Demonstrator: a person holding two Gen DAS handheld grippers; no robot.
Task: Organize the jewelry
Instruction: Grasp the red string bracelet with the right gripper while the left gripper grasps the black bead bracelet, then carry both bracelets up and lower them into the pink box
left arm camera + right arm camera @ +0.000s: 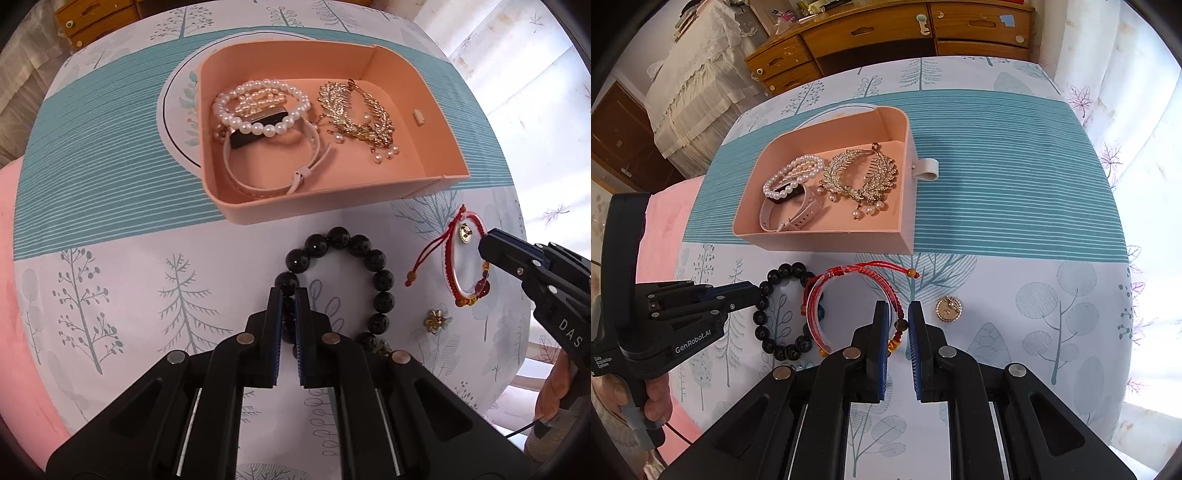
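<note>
Nearby, two grippers, left [290, 293] clamped on the black bracelet [373, 258] and right [898, 308] on the red bracelet [827, 295], held both on the cloth [997, 206] before one pink tray [908, 221], its long axis crosswise.

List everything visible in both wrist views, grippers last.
pink tray: 1, pink, on the teal stripe of the tablecloth
pearl bracelets: a cluster, white and cream, in the tray, left part
watch band: 1, pale pink with black face, in the tray under the pearls
leaf hair comb: 1, gold with pearl drops, in the tray, right part
black bead bracelet: 1, black, outside the tray
red cord bracelet: 1, red, right of the black one
gold round piece: 1, gold, on the cloth
gold flower piece: 1, gold, on the cloth
tablecloth: 1, white with trees
dresser: 1, wood, beyond the table
left gripper: shut on the black bead bracelet
right gripper: shut on the red cord bracelet
</note>
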